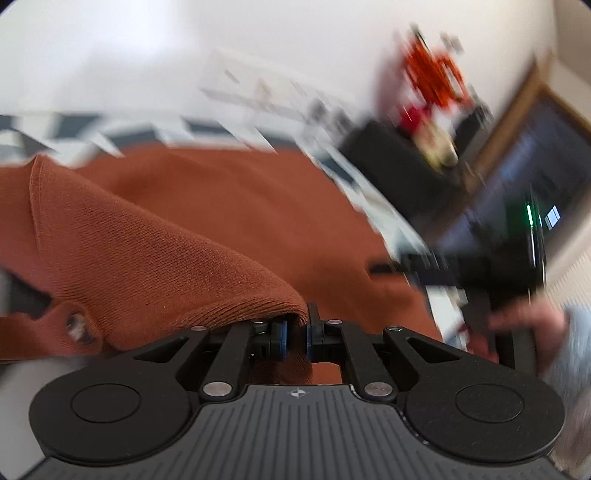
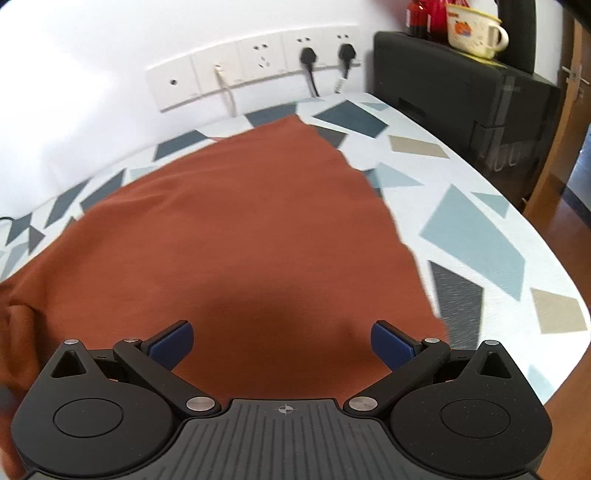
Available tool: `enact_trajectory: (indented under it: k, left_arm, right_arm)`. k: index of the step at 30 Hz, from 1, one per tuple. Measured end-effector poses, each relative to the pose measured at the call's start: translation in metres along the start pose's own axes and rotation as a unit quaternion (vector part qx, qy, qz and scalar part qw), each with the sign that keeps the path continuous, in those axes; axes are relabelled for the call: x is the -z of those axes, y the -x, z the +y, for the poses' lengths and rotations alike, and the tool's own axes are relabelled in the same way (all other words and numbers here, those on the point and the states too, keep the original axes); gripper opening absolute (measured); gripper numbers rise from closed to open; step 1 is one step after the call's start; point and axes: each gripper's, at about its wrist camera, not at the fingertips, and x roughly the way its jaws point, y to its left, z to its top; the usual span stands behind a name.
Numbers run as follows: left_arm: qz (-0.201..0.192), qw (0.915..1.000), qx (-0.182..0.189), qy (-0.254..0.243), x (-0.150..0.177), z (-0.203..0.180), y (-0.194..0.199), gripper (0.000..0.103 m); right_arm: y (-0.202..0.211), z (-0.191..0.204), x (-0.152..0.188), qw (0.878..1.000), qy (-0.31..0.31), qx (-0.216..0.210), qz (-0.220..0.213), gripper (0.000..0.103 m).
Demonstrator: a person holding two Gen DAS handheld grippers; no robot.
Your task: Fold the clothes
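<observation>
A rust-brown knit garment [image 2: 229,221] lies spread on a table with a white and blue geometric cloth [image 2: 472,229]. My left gripper [image 1: 295,332] is shut on a lifted edge of the garment [image 1: 147,251], which drapes over its left finger; a metal snap [image 1: 75,325] shows at lower left. The left wrist view is blurred. My right gripper [image 2: 282,341] is open and empty, just above the garment's near part, close to its right edge. The right gripper [image 1: 491,266] also shows in the left wrist view, at the right, held by a hand.
A wall strip of sockets [image 2: 255,66] with two black plugs runs behind the table. A black box [image 2: 461,85] stands at the back right with a mug [image 2: 472,29] and red items on it. A wooden door [image 2: 569,110] is at the far right.
</observation>
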Motion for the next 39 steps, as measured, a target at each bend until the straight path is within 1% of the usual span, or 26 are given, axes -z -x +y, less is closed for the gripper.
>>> enact_trajectory:
  k: [3, 4, 5, 7, 8, 9, 10, 12, 14, 15, 16, 18, 19, 22, 24, 25, 26, 27, 29, 30, 32, 33, 34, 35, 37, 39]
  left_arm:
    - [0.052, 0.9986, 0.003, -0.003, 0.013, -0.012, -0.035, 0.010]
    - [0.065, 0.9979, 0.000, 0.000, 0.015, -0.012, -0.045, 0.011]
    - [0.075, 0.9972, -0.003, 0.006, 0.016, -0.011, -0.052, 0.012]
    - [0.083, 0.9962, 0.004, 0.026, 0.013, -0.008, -0.054, 0.019]
    - [0.087, 0.9956, 0.007, 0.036, 0.011, -0.006, -0.055, 0.027]
    - [0.091, 0.9948, 0.011, 0.046, 0.009, -0.004, -0.055, 0.038]
    - [0.096, 0.9936, 0.018, 0.056, 0.006, -0.003, -0.052, 0.043]
    - [0.105, 0.9917, 0.024, 0.069, -0.001, -0.005, -0.045, 0.062]
    - [0.107, 0.9910, 0.015, 0.078, -0.013, -0.009, -0.031, 0.071]
    - [0.106, 0.9906, 0.019, 0.085, -0.018, -0.010, -0.022, 0.071]
    - [0.100, 0.9900, 0.026, 0.095, -0.025, -0.009, -0.013, 0.071]
    - [0.078, 0.9895, 0.037, 0.116, -0.037, -0.007, 0.007, 0.075]
    - [0.062, 0.9894, 0.034, 0.126, -0.042, -0.004, 0.017, 0.076]
    - [0.013, 0.9880, 0.007, 0.153, -0.053, 0.006, 0.046, 0.081]
    - [-0.023, 0.9837, -0.017, 0.177, -0.054, 0.017, 0.064, 0.085]
    - [-0.037, 0.9809, -0.023, 0.189, -0.054, 0.021, 0.072, 0.086]
    - [-0.050, 0.9783, -0.019, 0.200, -0.055, 0.025, 0.076, 0.088]
    - [-0.062, 0.9765, -0.011, 0.206, -0.055, 0.028, 0.081, 0.090]
    - [-0.080, 0.9767, -0.014, 0.199, -0.055, 0.032, 0.084, 0.092]
    - [-0.086, 0.9769, -0.032, 0.193, -0.055, 0.038, 0.085, 0.092]
    - [-0.093, 0.9713, -0.078, 0.204, -0.052, 0.060, 0.083, 0.092]
    - [-0.098, 0.9663, -0.086, 0.222, -0.050, 0.076, 0.084, 0.091]
    - [-0.108, 0.9624, -0.087, 0.234, -0.047, 0.092, 0.085, 0.090]
    - [-0.119, 0.9603, -0.090, 0.236, -0.045, 0.105, 0.086, 0.090]
    - [-0.129, 0.9531, -0.103, 0.254, -0.041, 0.132, 0.084, 0.090]
    - [-0.125, 0.9405, -0.121, 0.292, -0.036, 0.162, 0.079, 0.090]
  right_arm:
    - [-0.008, -0.017, 0.000, 1.000, -0.003, 0.005, 0.014, 0.102]
    - [-0.010, -0.021, 0.000, 1.000, -0.004, 0.004, 0.019, 0.102]
    - [-0.011, -0.024, -0.001, 1.000, -0.004, 0.001, 0.021, 0.102]
    - [-0.013, -0.028, -0.002, 1.000, -0.002, -0.005, 0.024, 0.102]
    - [-0.015, -0.026, -0.009, 1.000, 0.000, -0.015, 0.023, 0.102]
    - [-0.018, -0.023, -0.015, 0.999, 0.003, -0.025, 0.022, 0.102]
    - [-0.020, -0.021, -0.022, 0.999, 0.005, -0.035, 0.021, 0.102]
    - [-0.024, -0.016, -0.035, 0.998, 0.010, -0.055, 0.020, 0.102]
    - [-0.029, -0.012, -0.049, 0.997, 0.015, -0.075, 0.018, 0.102]
    - [-0.031, -0.010, -0.055, 0.996, 0.018, -0.085, 0.017, 0.102]
    - [-0.033, -0.007, -0.062, 0.995, 0.020, -0.095, 0.016, 0.102]
    - [-0.038, -0.003, -0.075, 0.993, 0.025, -0.114, 0.014, 0.102]
    - [-0.040, 0.000, -0.082, 0.992, 0.028, -0.124, 0.013, 0.102]
    - [-0.048, 0.010, -0.100, 0.987, 0.040, -0.156, 0.013, 0.102]
    - [-0.056, 0.024, -0.108, 0.982, 0.058, -0.177, 0.018, 0.102]
    - [-0.059, 0.032, -0.110, 0.980, 0.069, -0.185, 0.022, 0.102]
    - [-0.061, 0.039, -0.111, 0.979, 0.079, -0.188, 0.026, 0.102]
    - [-0.062, 0.046, -0.111, 0.977, 0.088, -0.192, 0.030, 0.102]
    - [-0.065, 0.060, -0.107, 0.974, 0.103, -0.197, 0.037, 0.102]
    - [-0.066, 0.067, -0.105, 0.973, 0.109, -0.199, 0.040, 0.102]
    - [-0.068, 0.080, -0.098, 0.973, 0.119, -0.195, 0.045, 0.102]
    - [-0.069, 0.086, -0.096, 0.974, 0.122, -0.187, 0.046, 0.102]
    - [-0.069, 0.092, -0.093, 0.976, 0.122, -0.175, 0.048, 0.102]
    - [-0.068, 0.096, -0.090, 0.978, 0.119, -0.165, 0.051, 0.102]
    - [-0.067, 0.104, -0.087, 0.981, 0.108, -0.152, 0.057, 0.102]
    - [-0.067, 0.112, -0.089, 0.983, 0.102, -0.143, 0.059, 0.102]
